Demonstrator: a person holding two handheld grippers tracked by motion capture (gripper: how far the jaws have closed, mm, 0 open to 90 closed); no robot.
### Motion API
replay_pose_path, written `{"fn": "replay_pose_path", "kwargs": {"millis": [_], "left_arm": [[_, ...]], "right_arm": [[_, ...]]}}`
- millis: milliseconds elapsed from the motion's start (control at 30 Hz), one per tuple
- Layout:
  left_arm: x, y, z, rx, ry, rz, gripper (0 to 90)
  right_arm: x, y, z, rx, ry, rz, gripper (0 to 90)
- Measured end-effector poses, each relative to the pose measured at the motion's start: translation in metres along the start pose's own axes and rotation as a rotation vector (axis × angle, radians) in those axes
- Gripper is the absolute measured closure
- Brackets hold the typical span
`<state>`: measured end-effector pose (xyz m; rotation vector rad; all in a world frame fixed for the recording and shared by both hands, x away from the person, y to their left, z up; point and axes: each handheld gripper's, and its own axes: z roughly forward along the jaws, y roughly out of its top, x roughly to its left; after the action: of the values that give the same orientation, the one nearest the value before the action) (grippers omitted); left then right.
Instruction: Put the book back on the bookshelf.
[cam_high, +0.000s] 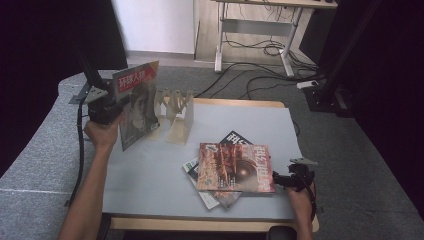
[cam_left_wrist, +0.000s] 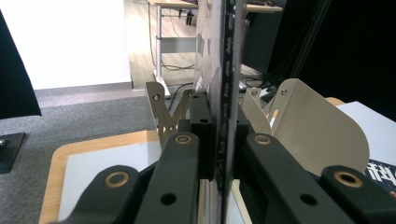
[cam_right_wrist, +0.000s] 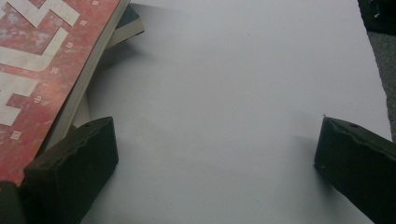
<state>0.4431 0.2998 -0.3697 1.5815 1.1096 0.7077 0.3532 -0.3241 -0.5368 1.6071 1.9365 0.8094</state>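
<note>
Nearest the high camera, the person's two forearms come up from the bottom edge, each hand around a gripper. The right gripper (cam_high: 280, 179) rests low on the grey table mat (cam_high: 150, 190), just beside the right edge of a red-covered magazine (cam_high: 235, 167) that tops a loose stack of magazines (cam_high: 220, 197) lying flat near the front of the table. In the right gripper view its jaws stand wide apart with bare mat between them and nothing held; the left jaw sits right against the edge of the red-covered magazine (cam_right_wrist: 42, 70), while the other jaw is well clear of it. The left gripper (cam_high: 107, 107) is raised above the far left part of the table, its jaws closed on the held magazine (cam_high: 137, 102), which stands nearly upright with its red title band at the top and its cover toward the camera. In the left gripper view the held magazine (cam_left_wrist: 224, 70) shows edge-on, clamped between the two black jaws. Just beside it, toward the table's middle, a pale wooden file rack (cam_high: 175, 112) with upright dividers stands on the mat; the same rack (cam_left_wrist: 303, 126) shows beyond the jaws in the left gripper view, one rounded divider to the right of the magazine. The held magazine is near the rack's left end; whether it touches the rack I cannot tell.
</note>
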Motion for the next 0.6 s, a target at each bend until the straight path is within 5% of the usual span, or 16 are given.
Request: {"fn": "replay_pose_path", "kwargs": {"millis": [467,600], "left_arm": [[0.006,0.0,-0.009,0.099,-0.063,0.036,86.1],[0.004,-0.002,-0.011,0.096,-0.051,0.052,86.3]], "right_arm": [[0.0,0.0,0.0,0.0,0.0,0.0,0.0],[0.0,0.0,0.0,0.0,0.0,0.0,0.0]]}}
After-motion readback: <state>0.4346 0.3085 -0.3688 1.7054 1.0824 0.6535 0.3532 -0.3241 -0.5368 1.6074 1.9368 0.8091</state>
